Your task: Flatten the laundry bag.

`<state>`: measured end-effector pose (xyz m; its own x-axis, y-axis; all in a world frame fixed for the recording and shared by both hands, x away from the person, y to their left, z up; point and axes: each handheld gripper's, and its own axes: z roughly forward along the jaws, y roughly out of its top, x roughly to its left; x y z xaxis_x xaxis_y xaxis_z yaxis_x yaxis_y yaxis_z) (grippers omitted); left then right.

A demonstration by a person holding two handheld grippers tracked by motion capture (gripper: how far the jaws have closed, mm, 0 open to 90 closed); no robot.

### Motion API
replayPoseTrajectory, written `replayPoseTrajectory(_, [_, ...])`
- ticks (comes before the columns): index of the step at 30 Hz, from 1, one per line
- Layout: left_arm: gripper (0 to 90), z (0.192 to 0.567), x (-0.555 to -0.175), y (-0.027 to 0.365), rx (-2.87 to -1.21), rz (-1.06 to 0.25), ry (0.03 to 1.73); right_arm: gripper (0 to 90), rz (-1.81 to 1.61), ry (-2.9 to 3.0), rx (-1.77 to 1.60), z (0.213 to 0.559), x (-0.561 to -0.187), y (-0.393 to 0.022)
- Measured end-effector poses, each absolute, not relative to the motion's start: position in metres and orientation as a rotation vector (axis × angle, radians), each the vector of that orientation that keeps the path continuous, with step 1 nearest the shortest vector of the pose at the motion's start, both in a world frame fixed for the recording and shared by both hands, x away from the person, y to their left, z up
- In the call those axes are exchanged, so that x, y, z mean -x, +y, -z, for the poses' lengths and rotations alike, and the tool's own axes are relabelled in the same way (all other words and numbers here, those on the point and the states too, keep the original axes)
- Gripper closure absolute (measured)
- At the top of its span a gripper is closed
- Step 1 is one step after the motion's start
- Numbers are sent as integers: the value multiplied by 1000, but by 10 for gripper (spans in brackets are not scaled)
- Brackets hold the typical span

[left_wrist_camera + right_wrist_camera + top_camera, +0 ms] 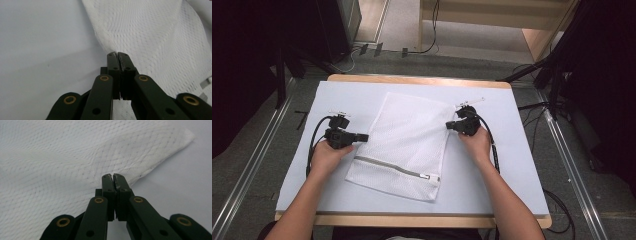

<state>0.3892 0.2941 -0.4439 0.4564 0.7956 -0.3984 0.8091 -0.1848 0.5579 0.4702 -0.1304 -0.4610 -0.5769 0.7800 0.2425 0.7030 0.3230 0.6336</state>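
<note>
Looking down from the high view, we saw a white mesh laundry bag (pixel 404 142) lying flat and slightly askew in the middle of a pale worktop (pixel 512 150). Its grey zipper (pixel 394 168) ran along the edge nearest the person. We held the left gripper (pixel 362 137) at the bag's left edge and the right gripper (pixel 450 125) at its right edge, one hand on each. In the left gripper view, the black fingers (pixel 113 62) were closed together, with the mesh (pixel 155 37) meeting their tips; whether they pinched the fabric we could not tell. In the right gripper view, the fingers (pixel 108 183) were likewise closed at the mesh's (pixel 62 170) edge, near a corner.
</note>
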Motion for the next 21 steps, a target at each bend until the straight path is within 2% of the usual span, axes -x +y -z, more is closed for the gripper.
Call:
replayPoseTrajectory(5, [899,447,-376,294,-1976,37,1350,900,-1081,2472,-1347,461,-482,-117])
replayPoseTrajectory(15, [880,455,-383,298,-1996,16,1382,893,-1073,2484,-1368,462,-482,-117])
replayPoseTrajectory(21, [787,450,-386,301,-1971,12,1368,825,-1058,2470,-1367,462,-476,-124])
